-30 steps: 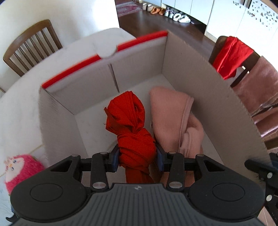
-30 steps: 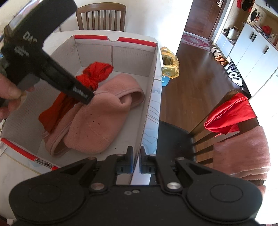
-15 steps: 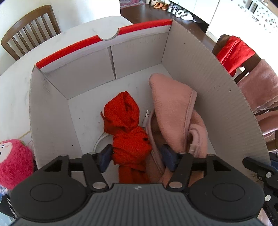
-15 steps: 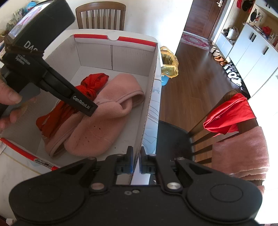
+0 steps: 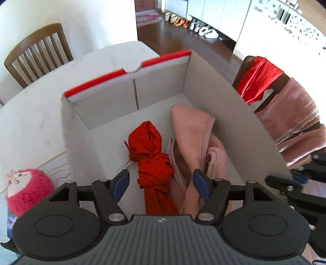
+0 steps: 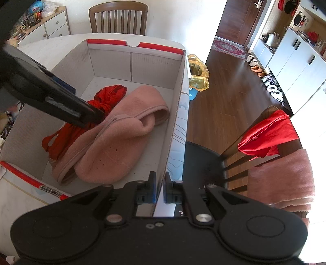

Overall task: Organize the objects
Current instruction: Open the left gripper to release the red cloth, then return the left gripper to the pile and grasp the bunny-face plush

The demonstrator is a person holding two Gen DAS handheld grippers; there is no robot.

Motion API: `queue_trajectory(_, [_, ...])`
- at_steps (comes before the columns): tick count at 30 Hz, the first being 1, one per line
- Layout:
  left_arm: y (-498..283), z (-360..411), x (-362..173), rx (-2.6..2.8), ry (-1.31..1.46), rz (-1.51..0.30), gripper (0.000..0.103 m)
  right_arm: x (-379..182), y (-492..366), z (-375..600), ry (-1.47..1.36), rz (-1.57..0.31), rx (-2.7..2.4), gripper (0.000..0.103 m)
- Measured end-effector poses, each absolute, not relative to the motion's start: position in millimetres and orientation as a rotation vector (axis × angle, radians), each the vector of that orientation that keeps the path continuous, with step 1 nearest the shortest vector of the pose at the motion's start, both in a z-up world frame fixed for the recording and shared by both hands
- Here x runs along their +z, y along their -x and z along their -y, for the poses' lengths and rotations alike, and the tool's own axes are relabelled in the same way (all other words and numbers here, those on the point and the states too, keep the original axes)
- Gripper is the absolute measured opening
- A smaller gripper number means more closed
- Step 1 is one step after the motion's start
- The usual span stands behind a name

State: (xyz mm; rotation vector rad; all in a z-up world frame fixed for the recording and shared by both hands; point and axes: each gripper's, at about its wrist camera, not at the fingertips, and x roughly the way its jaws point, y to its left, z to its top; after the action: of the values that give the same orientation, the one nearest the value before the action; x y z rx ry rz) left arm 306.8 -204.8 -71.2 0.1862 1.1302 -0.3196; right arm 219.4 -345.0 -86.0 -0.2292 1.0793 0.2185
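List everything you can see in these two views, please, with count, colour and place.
Box: one, white with red rim, on the table.
Red cloth: one, knotted, inside the box.
Pink cloth: one, in the box beside the red one.
Plush toy: one, pink, on the table outside the box.
Chairs: two, wooden; the nearer carries red and pink cloths.
Yellow bag: one, on the floor.
Shoes: a row, by the cabinets.
Left gripper: opening, pads clear of the red cloth.
Right gripper: shut on the box wall.
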Motion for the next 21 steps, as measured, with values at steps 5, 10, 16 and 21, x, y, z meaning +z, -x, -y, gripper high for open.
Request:
queue_trajectory(5, [-291.0,190.9,-41.2,-0.353,-0.153,-1.066,0.068,-86.1,-219.3,345.5,0.231,-1.079,0.219,0.005])
queue_trajectory(10, [-275.4,167.3,-11.4,-0.363,-0.136,-1.002,0.068,-85.9,-218.8,346.4,0.229,-1.079,0.217,0.006])
queue_trajectory(16, [-258.8,119.5,10.7,-0.319,-0.09,-0.968,0.077,-85.3,-218.1,346.7,0.231,-1.079,0.218,0.006])
queue_trajectory(21, [-243.9,78.2,9.0,-0.234,-0.061,-0.968,0.082,-85.1,-218.3,346.8,0.23,-1.081,0.217,0.006])
